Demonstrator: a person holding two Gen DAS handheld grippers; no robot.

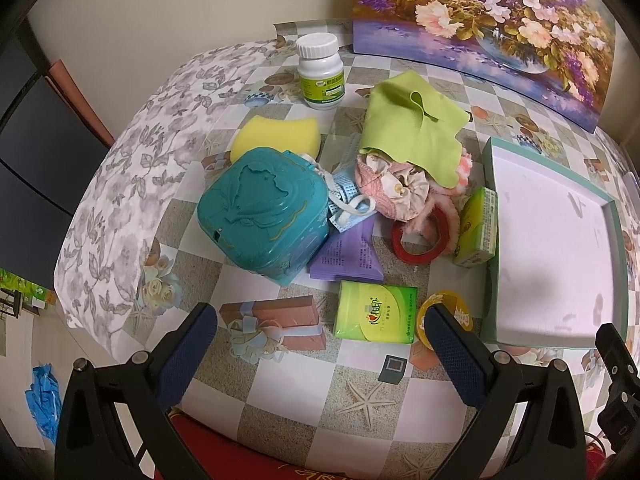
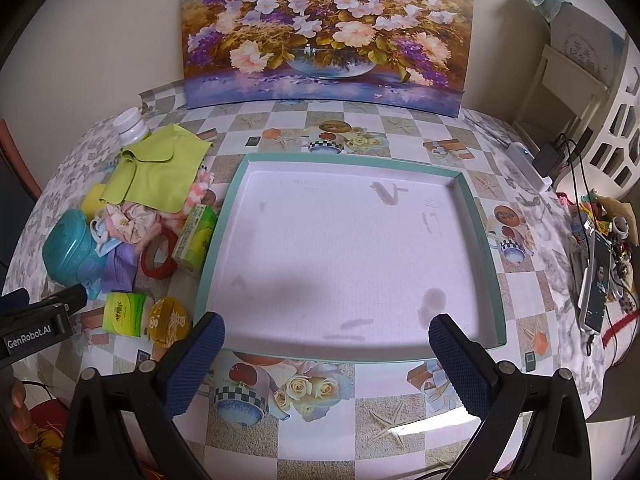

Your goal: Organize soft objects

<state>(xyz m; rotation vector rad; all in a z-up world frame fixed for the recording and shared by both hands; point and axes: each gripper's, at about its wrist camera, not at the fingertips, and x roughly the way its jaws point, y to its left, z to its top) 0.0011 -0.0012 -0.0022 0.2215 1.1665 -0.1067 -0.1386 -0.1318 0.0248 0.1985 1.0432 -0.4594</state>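
Nothing sorted yet: tray (image 2: 224,216) sat bare mid-frame, soft pile (image 1: 400,184) untouched at frame centre, left gripper (image 1: 320,320) and right gripper (image 2: 326,332) both wide, holding nothing

We could not read the print on the purple leaflet (image 1: 347,256), half tucked under the teal case (image 1: 262,212); the green cloth (image 1: 412,128) covered the pink bundle's (image 1: 394,188) top.
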